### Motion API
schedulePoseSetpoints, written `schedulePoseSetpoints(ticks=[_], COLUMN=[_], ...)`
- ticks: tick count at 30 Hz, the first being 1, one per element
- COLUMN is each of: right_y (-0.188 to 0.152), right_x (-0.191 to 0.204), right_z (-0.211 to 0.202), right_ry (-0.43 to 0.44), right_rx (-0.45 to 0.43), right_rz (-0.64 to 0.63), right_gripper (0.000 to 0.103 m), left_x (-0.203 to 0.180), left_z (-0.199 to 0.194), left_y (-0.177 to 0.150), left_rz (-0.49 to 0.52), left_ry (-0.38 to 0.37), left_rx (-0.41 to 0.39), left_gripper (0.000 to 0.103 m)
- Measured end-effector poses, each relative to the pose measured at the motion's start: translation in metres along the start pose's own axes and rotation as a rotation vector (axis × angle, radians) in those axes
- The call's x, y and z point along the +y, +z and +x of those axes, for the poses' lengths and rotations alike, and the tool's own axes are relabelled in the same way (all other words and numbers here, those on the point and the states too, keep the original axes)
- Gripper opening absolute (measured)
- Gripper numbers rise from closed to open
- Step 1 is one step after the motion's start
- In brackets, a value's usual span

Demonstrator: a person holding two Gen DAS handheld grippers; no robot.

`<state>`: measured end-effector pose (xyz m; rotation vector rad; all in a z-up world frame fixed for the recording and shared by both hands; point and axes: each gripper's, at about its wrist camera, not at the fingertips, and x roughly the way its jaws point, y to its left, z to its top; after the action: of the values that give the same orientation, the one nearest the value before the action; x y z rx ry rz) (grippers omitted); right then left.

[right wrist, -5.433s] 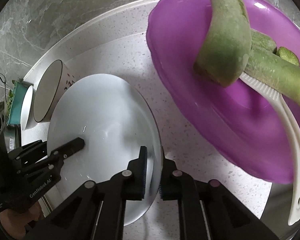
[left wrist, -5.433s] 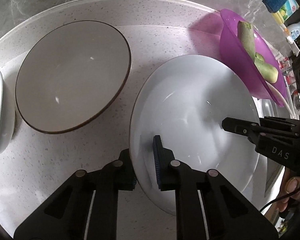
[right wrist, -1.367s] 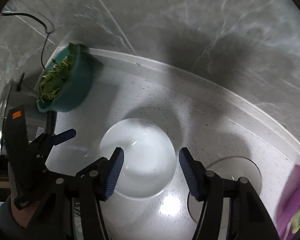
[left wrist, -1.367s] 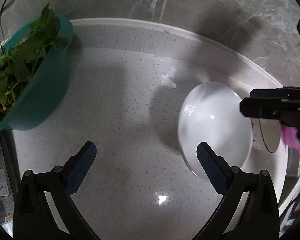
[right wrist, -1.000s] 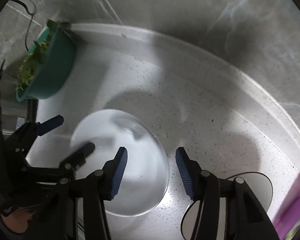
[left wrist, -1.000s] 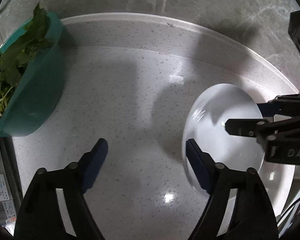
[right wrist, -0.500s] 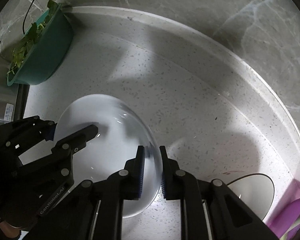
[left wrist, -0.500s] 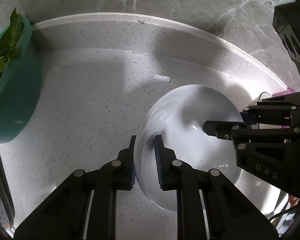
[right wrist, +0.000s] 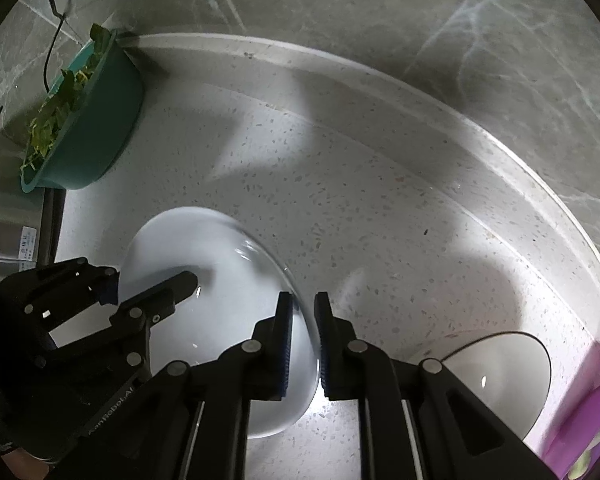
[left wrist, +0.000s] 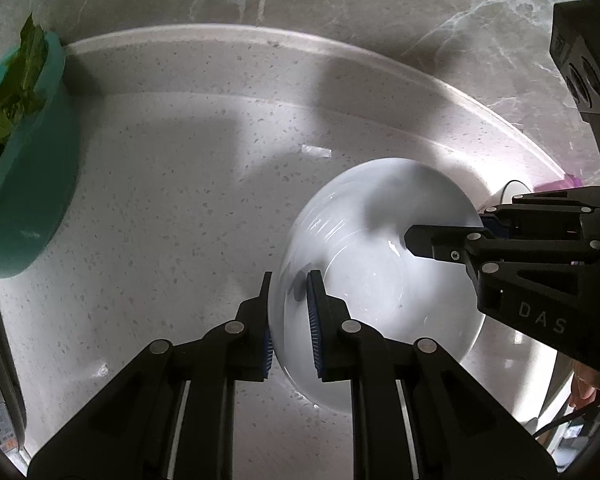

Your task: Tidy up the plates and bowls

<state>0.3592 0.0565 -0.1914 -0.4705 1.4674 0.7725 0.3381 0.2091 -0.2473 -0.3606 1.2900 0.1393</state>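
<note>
We list, from left of frame: teal basin (left wrist: 24, 184) of greens, upper left; our left gripper (left wrist: 289, 312), lower centre, jaws narrow, clamped on the white bowl's (left wrist: 380, 272) left rim; the bowl mid-counter (left wrist: 180, 184); our right gripper (right wrist: 302, 344) likewise pinching its opposite rim; brown-rimmed bowl (right wrist: 500, 376), lower right.

Pale speckled stone counter (left wrist: 172, 208) with a raised curved edge, backed by a grey marble-veined wall (right wrist: 380, 8).
</note>
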Motion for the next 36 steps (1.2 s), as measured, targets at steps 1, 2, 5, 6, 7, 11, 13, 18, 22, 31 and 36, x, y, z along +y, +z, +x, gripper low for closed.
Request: schedulePoseSetpoints(ticks=[1,2,5,6,7,11,13,18,22,31,36], right_y=[0.0,-0.001,-0.006,-0.01,-0.013,-0.028,-0.039,-0.071,-0.107,-0.211,-0.268], right_x=[-0.001,-0.003,-0.005,-0.005,-0.007,-0.012,-0.018,-0.027,-0.039,-0.058,-0.071], right_z=[-0.002,-0.005,-0.015,-0.02,-0.025,-0.043,-0.054,-0.072,-0.086,-0.112,-0.115], right_ry=[0.003,0.005,0.007,0.008,0.009,0.01,0.009,0.0,-0.007,-0.031,-0.019], right_rx=[-0.002,-0.006,-0.016,-0.02,-0.026,-0.045,-0.055,-0.07,-0.082,-0.108,-0.105], right_rz=[0.006,0.011,0.021,0.025,0.03,0.05,0.062,0.092,0.129,0.23,0.306], right_gripper=[0.013,0.013,0.013,0.013,0.013,0.013,0.013,0.013,0.013,0.013,0.013], left_x=[-0.002,-0.002,-0.009,-0.01,-0.015,-0.028,-0.039,-0.068,-0.095,-0.161,-0.186], left_z=[-0.002,-0.006,-0.016,-0.018,-0.022,-0.036,-0.044,-0.06,-0.071,-0.086,-0.084], left_y=[0.0,0.001,0.001,0.002,0.002,-0.003,-0.007,-0.023,-0.043,-0.121,-0.159], left_rz=[0.004,0.008,0.021,0.028,0.038,0.08,0.103,0.164,0.223,0.399,0.478], left_ry=[0.0,0.0,-0.007,-0.009,-0.009,-0.018,-0.029,-0.059,-0.08,-0.134,-0.164], left_rx=[-0.001,-0.002,-0.008,-0.011,-0.014,-0.025,-0.026,-0.027,-0.026,0.018,0.057], left_gripper=[0.013,0.013,0.013,0.012,0.012,0.012,0.012,0.012,0.012,0.012,0.012])
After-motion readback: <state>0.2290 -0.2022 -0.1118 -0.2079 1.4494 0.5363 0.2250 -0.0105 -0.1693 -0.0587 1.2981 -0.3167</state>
